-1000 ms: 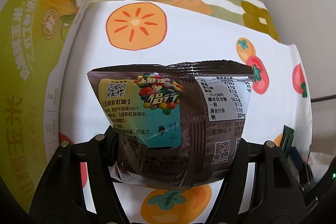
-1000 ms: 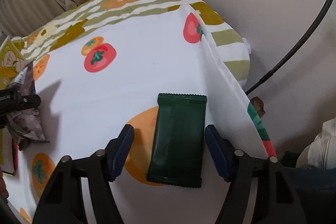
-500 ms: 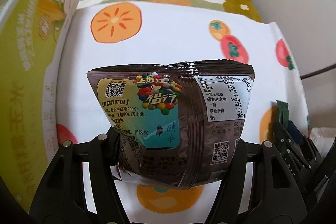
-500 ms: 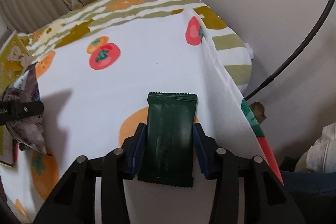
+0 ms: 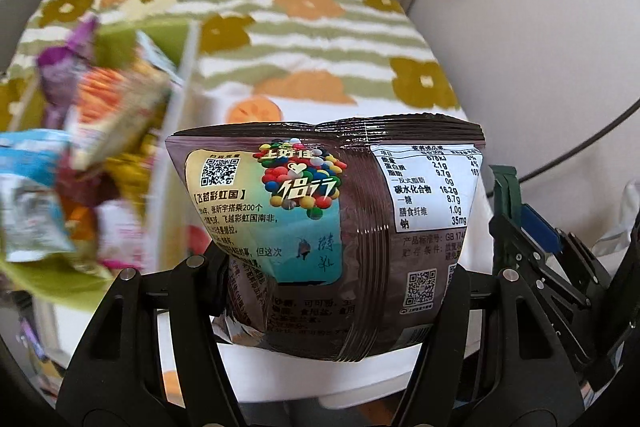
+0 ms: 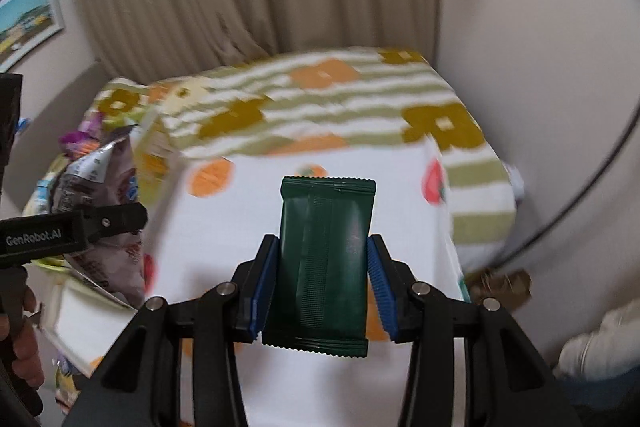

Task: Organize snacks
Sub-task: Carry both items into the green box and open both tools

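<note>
The left gripper (image 5: pixel 340 303) pinched a glossy brown candy bag (image 5: pixel 332 227), labelled 上好佳, above the fruit-print desk (image 5: pixel 304 95). The right gripper (image 6: pixel 322 287) clamped a dark green foil bar (image 6: pixel 326 259), unlabelled. Both were likely bound for the green box of snacks (image 5: pixel 80 155), left.

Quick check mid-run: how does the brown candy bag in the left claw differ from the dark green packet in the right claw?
The brown candy bag is wide and puffy; the dark green packet is narrow and flat. The bag carries a colourful candy picture, QR codes and a nutrition table; the packet's visible side is plain green. The bag spreads well beyond the left claw, while the packet fits between the blue pads of the right claw. Both are sealed, crimp-edged and clamped off the tablecloth.
</note>
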The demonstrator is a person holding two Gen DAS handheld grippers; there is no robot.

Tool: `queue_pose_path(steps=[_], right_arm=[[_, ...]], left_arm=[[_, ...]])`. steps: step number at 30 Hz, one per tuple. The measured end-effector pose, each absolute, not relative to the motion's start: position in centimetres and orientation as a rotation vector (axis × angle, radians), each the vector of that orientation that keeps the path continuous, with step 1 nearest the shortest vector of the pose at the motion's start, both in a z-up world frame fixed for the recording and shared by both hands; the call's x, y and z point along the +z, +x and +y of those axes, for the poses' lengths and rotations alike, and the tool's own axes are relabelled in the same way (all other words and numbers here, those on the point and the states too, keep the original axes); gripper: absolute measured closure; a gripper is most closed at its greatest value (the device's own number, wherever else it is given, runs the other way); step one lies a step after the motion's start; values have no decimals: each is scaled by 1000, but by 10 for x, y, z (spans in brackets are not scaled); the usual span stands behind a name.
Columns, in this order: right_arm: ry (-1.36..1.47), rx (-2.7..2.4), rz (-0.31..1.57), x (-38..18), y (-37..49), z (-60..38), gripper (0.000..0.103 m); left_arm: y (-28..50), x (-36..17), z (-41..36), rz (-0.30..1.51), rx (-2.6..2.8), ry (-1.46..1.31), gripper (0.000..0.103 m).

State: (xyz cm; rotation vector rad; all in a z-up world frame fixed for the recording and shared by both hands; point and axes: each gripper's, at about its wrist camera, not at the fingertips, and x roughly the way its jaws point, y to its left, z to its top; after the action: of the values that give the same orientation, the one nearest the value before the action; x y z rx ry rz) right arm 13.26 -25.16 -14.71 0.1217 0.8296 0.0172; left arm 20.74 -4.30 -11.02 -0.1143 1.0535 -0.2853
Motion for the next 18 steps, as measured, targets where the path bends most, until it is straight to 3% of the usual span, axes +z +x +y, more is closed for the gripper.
queue_pose_path(steps=[9,15,18], right_arm=[[110,258,746,-87,154,-157,62],[85,348,735,-78,178,-80,62],[103,359,738,-77,190,-53,62]], left_arm=[[205,-62,72,991,-157,-177,43],[229,-77,142,1030,-100,-161,42],[242,-95,154,1076,-120,-155,35]])
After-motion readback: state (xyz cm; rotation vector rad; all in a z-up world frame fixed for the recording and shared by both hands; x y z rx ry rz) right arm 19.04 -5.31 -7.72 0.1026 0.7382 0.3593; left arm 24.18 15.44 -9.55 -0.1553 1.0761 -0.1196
